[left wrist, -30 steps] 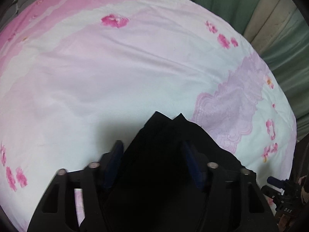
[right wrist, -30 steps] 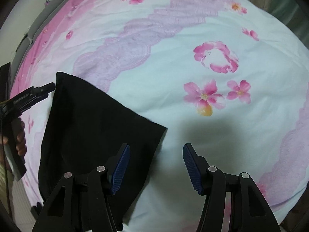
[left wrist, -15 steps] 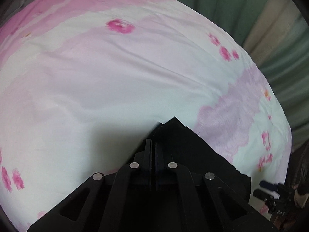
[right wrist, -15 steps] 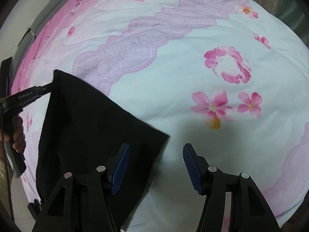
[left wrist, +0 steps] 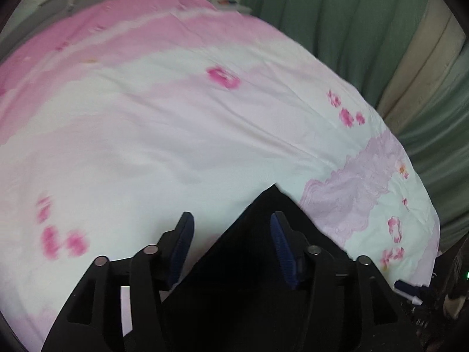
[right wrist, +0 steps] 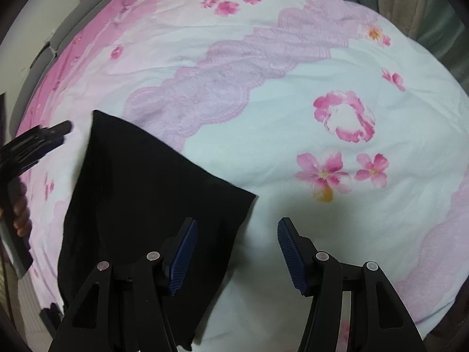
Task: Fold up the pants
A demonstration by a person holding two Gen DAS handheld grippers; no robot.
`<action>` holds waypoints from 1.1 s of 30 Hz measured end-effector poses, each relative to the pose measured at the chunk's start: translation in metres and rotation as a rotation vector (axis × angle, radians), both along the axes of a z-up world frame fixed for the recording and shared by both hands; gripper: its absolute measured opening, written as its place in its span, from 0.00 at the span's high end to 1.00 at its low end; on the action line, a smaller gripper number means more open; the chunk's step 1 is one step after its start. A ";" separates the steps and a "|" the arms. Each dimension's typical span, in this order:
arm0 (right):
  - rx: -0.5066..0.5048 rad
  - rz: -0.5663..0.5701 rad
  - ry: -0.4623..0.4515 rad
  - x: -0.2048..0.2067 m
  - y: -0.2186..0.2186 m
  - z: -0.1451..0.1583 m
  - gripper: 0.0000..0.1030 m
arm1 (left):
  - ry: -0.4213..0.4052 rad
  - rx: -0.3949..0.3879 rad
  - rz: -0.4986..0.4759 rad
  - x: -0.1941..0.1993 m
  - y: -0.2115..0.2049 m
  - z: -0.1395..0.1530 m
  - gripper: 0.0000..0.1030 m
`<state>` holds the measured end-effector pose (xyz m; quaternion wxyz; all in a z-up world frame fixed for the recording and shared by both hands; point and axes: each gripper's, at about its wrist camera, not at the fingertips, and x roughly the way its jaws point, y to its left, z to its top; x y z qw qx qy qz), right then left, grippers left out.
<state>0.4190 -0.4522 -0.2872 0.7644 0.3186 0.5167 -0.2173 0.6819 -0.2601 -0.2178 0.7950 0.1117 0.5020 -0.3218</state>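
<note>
1. Black pants (right wrist: 146, 205): folded into a flat, roughly rectangular stack lying on the bed's flowered bedsheet (right wrist: 337, 67), toward the left of the right wrist view. One corner points toward the lilac lace-pattern band (right wrist: 222, 82) printed on the sheet.
2. Left gripper (left wrist: 231, 239): fingers have just been opening and now stand about half apart. In the left wrist view the far corner of the pants shows in the gap and behind the right finger (left wrist: 283, 249); the blue pads do not press on the cloth, so nothing is held.
3. In the right wrist view the left gripper appears at the left edge, beside the pants and apart from them, with the person's hand (right wrist: 20, 214) on its handle.
4. Right gripper (right wrist: 236, 252): fingers about half apart and empty, hovering above the near right corner of the pants; bare sheet shows between the pads.
5. Green curtains (left wrist: 337, 29) hang beyond the far side of the bed.
</note>
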 end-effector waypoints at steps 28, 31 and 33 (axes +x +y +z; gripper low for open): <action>-0.058 0.640 -0.050 -0.016 0.277 0.088 0.34 | 0.256 -0.093 0.526 -0.224 0.402 -0.043 0.12; -0.079 0.680 -0.021 -0.021 0.300 0.089 0.34 | 0.323 -0.191 0.500 -0.227 0.413 -0.064 0.12; -0.074 0.693 -0.003 -0.024 0.309 0.088 0.34 | 0.362 -0.258 0.507 -0.225 0.421 -0.079 0.13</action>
